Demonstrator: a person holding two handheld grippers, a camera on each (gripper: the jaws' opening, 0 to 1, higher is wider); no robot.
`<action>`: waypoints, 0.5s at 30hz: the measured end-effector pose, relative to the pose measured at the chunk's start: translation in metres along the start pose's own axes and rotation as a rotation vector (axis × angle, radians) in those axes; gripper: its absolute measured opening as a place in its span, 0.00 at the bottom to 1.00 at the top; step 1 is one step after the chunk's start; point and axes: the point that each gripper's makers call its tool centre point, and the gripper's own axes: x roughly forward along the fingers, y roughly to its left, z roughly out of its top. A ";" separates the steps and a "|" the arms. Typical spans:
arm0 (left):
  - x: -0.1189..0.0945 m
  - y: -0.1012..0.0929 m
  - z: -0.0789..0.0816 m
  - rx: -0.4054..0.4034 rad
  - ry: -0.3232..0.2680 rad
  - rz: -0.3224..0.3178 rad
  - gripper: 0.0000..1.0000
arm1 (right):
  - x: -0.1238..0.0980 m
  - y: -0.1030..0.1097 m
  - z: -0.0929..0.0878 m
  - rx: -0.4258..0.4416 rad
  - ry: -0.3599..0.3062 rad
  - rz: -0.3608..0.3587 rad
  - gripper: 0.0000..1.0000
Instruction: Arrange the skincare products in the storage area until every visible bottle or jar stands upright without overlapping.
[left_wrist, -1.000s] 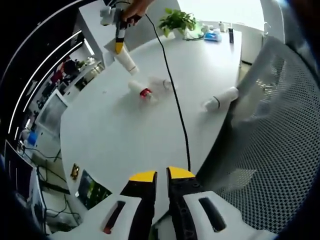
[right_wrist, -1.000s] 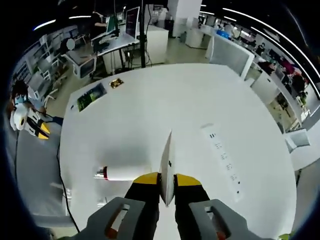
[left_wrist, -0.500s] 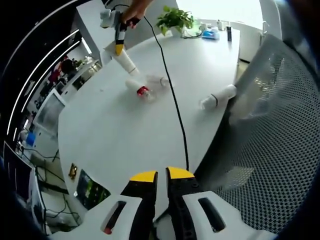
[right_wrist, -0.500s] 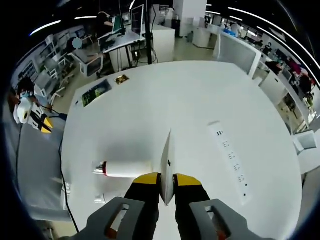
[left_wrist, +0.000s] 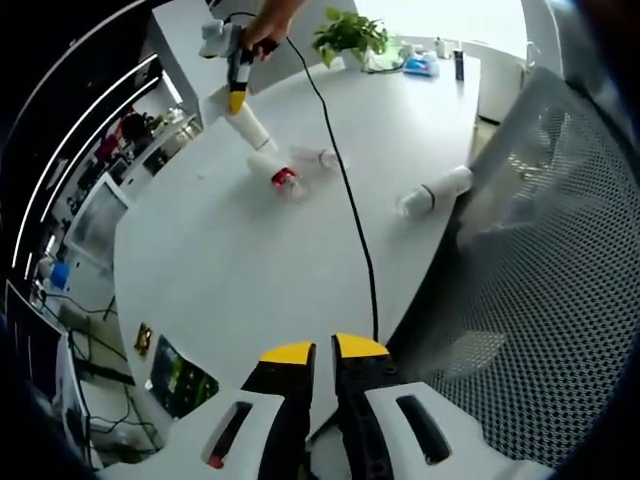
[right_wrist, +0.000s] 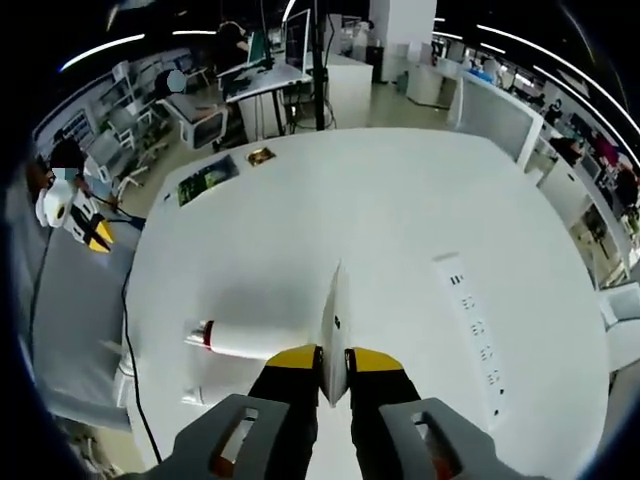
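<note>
In the right gripper view my right gripper is shut on the flat crimped end of a white tube, held over the white table. A white tube with a red cap lies just left of the jaws. The left gripper view shows the right gripper far off, the held tube hanging from it close to the red-capped tube. A pale bottle and a dark-capped white bottle lie on their sides. My left gripper is shut with nothing in it, past the table's near edge.
A black cable runs across the table towards my left gripper. A mesh chair stands at the right, a potted plant at the far end. A white power strip lies right of my right gripper. My left gripper shows off the table's left side.
The right gripper has carried its tube a little closer to the red-capped tube. Both views have shifted slightly; the lying bottles have not moved on the table.
</note>
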 end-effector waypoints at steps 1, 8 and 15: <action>0.000 0.000 0.000 -0.001 0.000 0.002 0.06 | 0.002 0.003 0.001 0.013 -0.020 0.021 0.03; 0.000 0.002 0.000 -0.005 -0.001 0.009 0.06 | 0.003 0.009 0.008 -0.052 -0.070 0.073 0.03; 0.000 0.000 0.000 0.000 0.004 0.002 0.06 | -0.002 -0.001 -0.003 -0.048 -0.005 0.059 0.04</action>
